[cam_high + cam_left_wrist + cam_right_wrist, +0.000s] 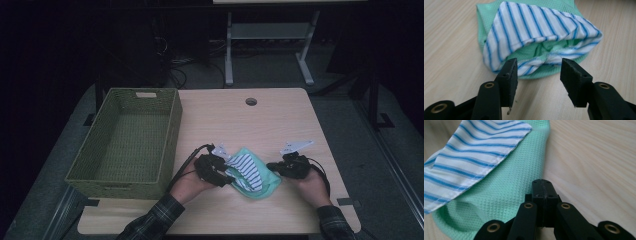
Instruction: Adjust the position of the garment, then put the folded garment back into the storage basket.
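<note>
**Folded cloths on the table, basket waiting at ten o'clock**

The bundle sits near the front edge of the table (280, 107), between the two hands; a green waffle cloth (255, 187) underneath, a blue-striped white cloth (247, 170) folded over it. The left gripper (222, 176) is at the bundle's nine o'clock side, its jaws spread with the fold's open mouth just ahead of them and nothing pinched; in the left gripper view the striped cloth (534, 27) arches over the green cloth (544, 47) like a pocket. The right gripper (272, 165) is at three o'clock, jaws pressed together on nothing, tip just beside the green cloth's edge (506, 187); whether it touches I cannot tell.

The job looks like getting the bundle into the wicker basket (172, 135), I'd say; to do it well, the left jaws should slide in so one pad goes under both layers and the other over the striped top, then close on the whole stack; grabbing only the striped layer would likely peel it off the green one; the right gripper could open and take the far edge so the fold keeps its shape in the lift.

The basket stands at ten o'clock from the bundle, well apart from it; its near wall is tall, so the cloths need lifting clear over the rim; the cable from the left gripper trails between the hand and the basket and might snag; the table's round hole (251, 101) at twelve o'clock is out of the way.
</note>
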A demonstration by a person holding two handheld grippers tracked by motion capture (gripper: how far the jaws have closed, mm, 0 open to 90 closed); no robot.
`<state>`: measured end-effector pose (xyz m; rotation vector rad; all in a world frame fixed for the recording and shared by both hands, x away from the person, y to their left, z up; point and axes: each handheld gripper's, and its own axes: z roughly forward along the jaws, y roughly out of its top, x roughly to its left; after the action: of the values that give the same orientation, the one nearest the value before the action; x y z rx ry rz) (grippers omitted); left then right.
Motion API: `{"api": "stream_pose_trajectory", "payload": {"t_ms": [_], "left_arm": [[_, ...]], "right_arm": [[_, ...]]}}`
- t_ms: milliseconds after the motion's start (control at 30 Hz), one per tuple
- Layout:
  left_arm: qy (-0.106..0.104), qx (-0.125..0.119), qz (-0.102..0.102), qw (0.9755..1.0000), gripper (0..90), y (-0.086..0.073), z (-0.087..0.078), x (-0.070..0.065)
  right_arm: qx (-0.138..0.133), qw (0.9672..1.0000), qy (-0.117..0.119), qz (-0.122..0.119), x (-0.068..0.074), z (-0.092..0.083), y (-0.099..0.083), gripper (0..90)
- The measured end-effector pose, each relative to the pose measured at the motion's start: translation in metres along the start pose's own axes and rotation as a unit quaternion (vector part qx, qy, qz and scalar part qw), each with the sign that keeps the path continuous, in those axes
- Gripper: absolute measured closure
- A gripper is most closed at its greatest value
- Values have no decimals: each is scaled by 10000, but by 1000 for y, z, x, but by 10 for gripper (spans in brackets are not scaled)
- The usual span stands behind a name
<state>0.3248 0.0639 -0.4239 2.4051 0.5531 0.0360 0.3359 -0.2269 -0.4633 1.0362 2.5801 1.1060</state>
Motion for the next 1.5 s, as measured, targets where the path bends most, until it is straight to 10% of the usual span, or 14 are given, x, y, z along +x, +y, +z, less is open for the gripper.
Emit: {"api": "stream_pose_trajectory", "payload": {"t_ms": [967, 1500], "left_arm": [[101, 603, 527, 9967, 220, 2, 41, -12], [305, 588, 661, 9956, 486, 6, 41, -6]], "right_arm": [[-164, 9994, -277, 103, 3, -3, -7, 562], [-366, 9947, -852, 451, -18, -2, -18, 279]]}}
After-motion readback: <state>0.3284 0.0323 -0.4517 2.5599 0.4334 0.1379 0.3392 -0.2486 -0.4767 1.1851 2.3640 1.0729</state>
